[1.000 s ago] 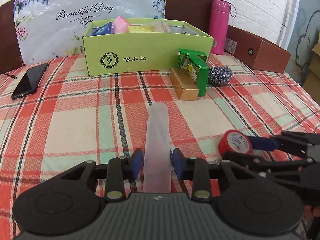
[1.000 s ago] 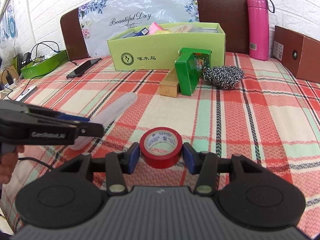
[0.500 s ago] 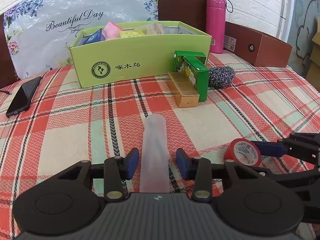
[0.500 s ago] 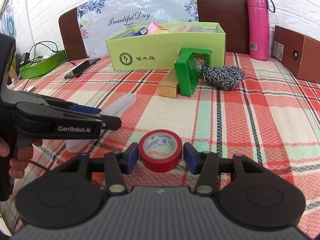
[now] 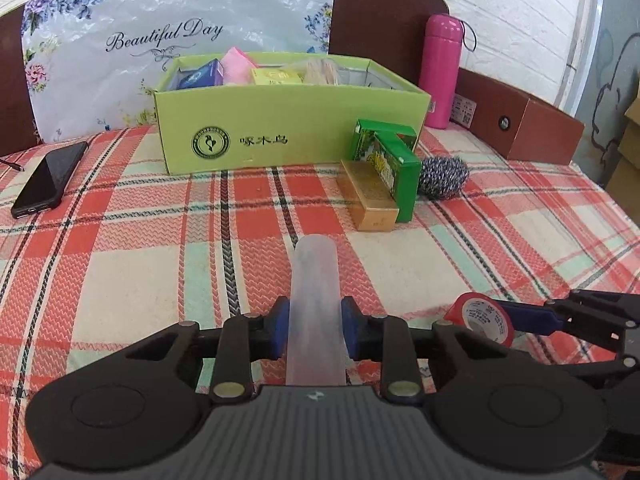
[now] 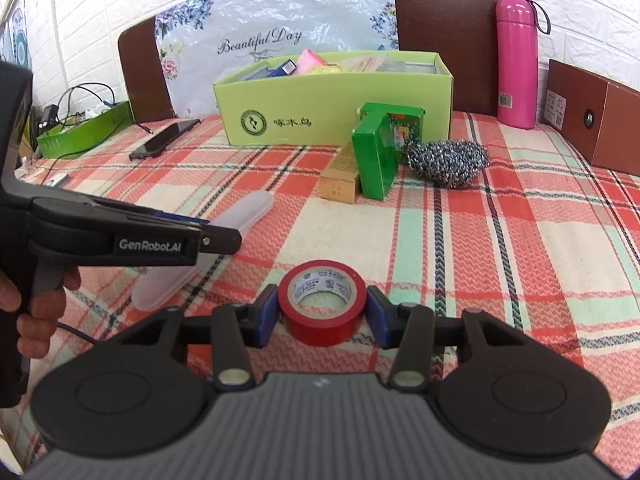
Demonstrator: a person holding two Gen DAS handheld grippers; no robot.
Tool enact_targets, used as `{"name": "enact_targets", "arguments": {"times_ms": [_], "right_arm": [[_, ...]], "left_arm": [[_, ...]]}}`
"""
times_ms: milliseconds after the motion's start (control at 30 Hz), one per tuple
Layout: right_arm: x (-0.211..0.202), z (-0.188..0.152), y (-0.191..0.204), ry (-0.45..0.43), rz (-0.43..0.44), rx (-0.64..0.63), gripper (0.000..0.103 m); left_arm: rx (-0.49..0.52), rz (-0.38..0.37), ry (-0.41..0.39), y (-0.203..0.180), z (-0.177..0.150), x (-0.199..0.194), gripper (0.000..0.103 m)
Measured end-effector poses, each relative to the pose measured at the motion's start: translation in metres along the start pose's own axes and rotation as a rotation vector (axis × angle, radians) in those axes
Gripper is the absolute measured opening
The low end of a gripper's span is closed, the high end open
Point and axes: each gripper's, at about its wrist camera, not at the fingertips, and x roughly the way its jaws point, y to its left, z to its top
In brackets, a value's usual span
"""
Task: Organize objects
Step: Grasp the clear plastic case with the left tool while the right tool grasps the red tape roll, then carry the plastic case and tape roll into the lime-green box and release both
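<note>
White brick walls stand behind a worktop (image 5: 120,280) covered with a red checked cloth, and at its far side waits an open green box (image 5: 292,128), already partly filled, probably the place for the loose things. The left tool (image 5: 312,330) is closing its jaws on a long frosted plastic case (image 5: 314,304) that lies on the cloth; the pads sit at both sides of it, about touching, so the grip looks just made. The right tool (image 6: 322,314) stands narrow around a red tape roll (image 6: 322,300), with a small gap at the pads, I think to be ready for lifting. A gold box (image 6: 340,176), green cartons (image 6: 380,148) and a steel scourer (image 6: 448,162) stay near the green box, not yet sorted.
</note>
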Motion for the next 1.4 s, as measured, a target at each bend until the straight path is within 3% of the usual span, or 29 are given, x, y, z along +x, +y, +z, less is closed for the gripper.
{"name": "enact_targets", "arguments": {"times_ms": [233, 667, 1000, 1400], "right_arm": [[-0.014, 0.027, 0.000, -0.082, 0.022, -0.009, 0.046], [-0.010, 0.109, -0.021, -0.247, -0.011, -0.049, 0.046], [0.045, 0.167, -0.050, -0.289, -0.082, -0.067, 0.046], [0.119, 0.189, -0.072, -0.235, -0.157, -0.100, 0.046]], "left_arm": [[-0.011, -0.027, -0.089, 0.000, 0.025, -0.021, 0.029], [-0.046, -0.009, -0.281, 0.008, 0.121, -0.027, 0.029], [-0.162, -0.003, -0.286, 0.034, 0.187, 0.030, 0.029], [-0.155, 0.043, -0.215, 0.055, 0.204, 0.095, 0.029]]}}
